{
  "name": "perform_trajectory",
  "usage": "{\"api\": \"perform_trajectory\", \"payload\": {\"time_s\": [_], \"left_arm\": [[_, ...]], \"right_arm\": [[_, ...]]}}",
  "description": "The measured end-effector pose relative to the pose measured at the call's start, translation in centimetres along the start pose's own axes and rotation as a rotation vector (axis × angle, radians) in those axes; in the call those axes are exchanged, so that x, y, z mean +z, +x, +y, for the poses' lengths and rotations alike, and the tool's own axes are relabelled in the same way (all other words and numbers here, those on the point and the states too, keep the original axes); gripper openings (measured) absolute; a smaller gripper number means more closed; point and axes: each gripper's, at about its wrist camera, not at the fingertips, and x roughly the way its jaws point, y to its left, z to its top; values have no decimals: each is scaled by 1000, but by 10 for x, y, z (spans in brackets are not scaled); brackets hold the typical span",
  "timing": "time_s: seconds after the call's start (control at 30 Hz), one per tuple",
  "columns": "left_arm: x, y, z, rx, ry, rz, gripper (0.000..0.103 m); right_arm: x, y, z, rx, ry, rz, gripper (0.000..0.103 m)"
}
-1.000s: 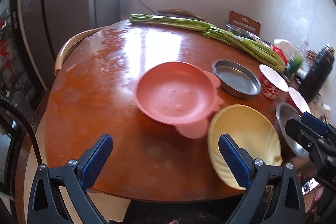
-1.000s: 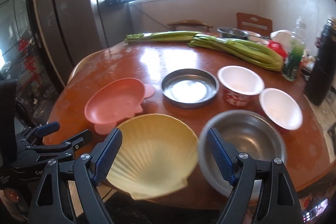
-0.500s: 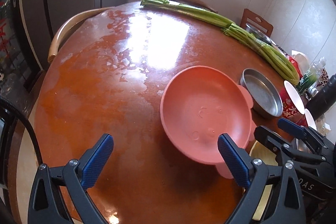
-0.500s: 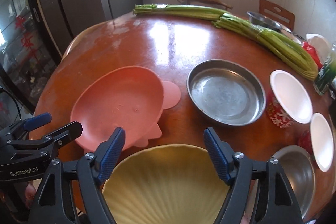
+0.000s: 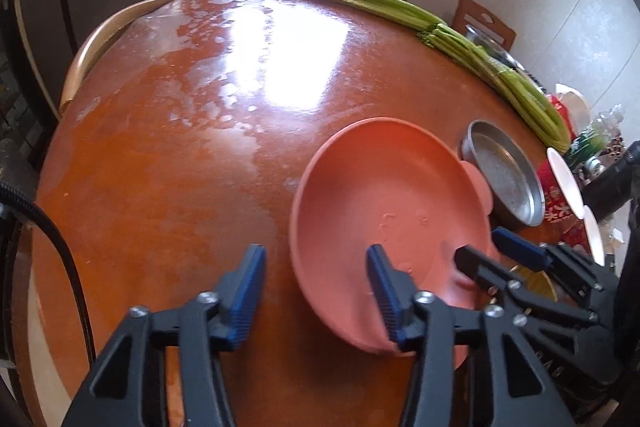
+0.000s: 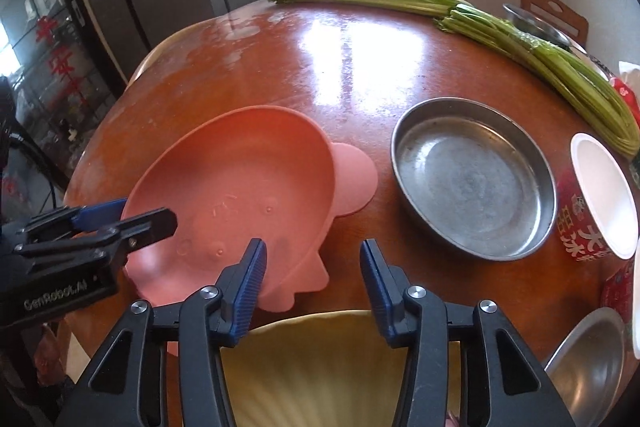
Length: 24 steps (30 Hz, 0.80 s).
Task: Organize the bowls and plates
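A pink plate with ear-shaped tabs (image 5: 384, 211) lies on the round wooden table (image 5: 180, 147); it also shows in the right wrist view (image 6: 240, 195). My left gripper (image 5: 316, 295) is open and straddles the plate's near left rim, one finger over the plate. My right gripper (image 6: 312, 287) is open over the pink plate's near tab and the far edge of a yellow shell-shaped plate (image 6: 320, 359). A steel pan (image 6: 474, 179) sits right of the pink plate.
White paper bowls with red sides (image 6: 600, 199) and a steel bowl (image 6: 592, 367) stand at the right. Long green stalks (image 6: 520, 31) lie across the far side. A chair back (image 5: 92, 47) curves at the table's left edge.
Both grippers have moved forward and down toward the pink plate and have narrowed their jaws. The left one now straddles its rim. The yellow plate has slid under the right gripper's view.
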Motion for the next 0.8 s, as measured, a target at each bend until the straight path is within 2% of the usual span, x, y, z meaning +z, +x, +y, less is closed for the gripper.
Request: {"api": "perform_trajectory", "payload": {"time_s": [0.03,0.1,0.2,0.47,0.8], "left_arm": [[2,1,-1,-21,2,10,39],[4,4,-3,-51,1,21,37],[6,6,-5,-55,0,21,37],[20,3,-1,-20,17,-2,37],[72,35,8,24,80,14,37]], "right_arm": [[0,0,4,1,-6,-5,50],[-3,-5,6,12,-12,-9,50],[-2,-6,11,16,-28,-15,50],[9,-14,22,15,-30,-48,50],[32,2,31,-23,91,-63,50]]}}
